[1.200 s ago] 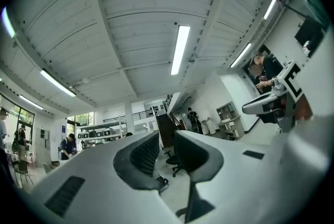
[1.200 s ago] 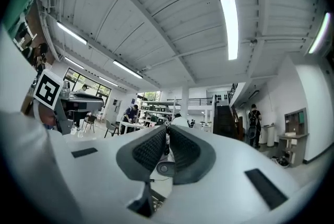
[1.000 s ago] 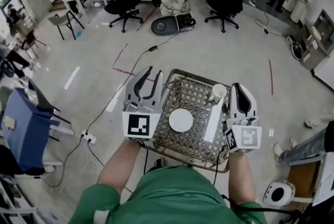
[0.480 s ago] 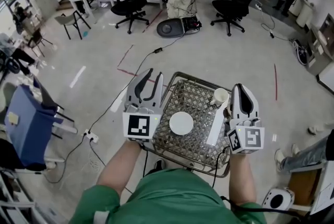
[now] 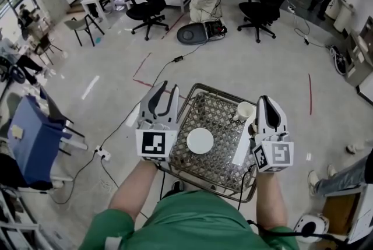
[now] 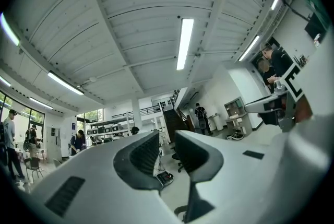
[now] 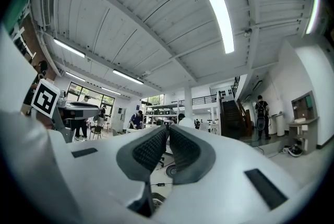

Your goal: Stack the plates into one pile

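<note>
Round plate [image 5: 200, 141] lay between your grippers: left gripper [image 5: 169, 87], part-open and empty, nearer it; right gripper [image 5: 265, 99], closed on nothing, beyond the long plate [image 5: 243, 144].

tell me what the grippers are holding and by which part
Nothing is held: the left gripper has its jaws apart and empty; the right gripper is shut on nothing.
</note>
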`<state>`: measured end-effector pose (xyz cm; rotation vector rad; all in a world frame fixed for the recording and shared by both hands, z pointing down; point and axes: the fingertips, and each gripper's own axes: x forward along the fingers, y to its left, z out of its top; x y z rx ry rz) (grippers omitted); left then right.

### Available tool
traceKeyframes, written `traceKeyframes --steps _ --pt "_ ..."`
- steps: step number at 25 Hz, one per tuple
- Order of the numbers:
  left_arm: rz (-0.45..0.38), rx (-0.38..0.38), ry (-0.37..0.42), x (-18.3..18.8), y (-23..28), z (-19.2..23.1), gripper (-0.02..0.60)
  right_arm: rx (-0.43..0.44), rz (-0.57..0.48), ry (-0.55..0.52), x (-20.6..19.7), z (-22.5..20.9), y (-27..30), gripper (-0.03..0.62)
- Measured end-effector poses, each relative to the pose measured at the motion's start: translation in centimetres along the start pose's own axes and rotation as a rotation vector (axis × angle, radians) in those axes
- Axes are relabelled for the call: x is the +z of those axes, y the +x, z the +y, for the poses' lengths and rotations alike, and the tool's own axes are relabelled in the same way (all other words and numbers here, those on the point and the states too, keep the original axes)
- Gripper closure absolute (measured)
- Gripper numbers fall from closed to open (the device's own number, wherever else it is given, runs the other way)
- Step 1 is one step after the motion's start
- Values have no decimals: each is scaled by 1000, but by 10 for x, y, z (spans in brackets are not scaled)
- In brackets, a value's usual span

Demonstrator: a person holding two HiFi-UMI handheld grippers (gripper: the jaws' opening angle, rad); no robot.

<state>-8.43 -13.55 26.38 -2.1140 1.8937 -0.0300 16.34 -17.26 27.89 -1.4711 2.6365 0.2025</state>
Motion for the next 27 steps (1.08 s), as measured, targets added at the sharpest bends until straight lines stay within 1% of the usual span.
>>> traceKeyframes --steps 8,16,23,27 --pt "22 13 3 -5 13 -23 477 12 2 19 -8 -30 1 554" --pt "44 28 12 -10 22 -24 477 19 8 22 -16 -40 11 554" --pt "61 18 28 -15 40 -31 477 11 16 36 -24 -57 21 554" --pt "65 10 22 -21 46 -35 477 14 20 39 -30 -60 23 554"
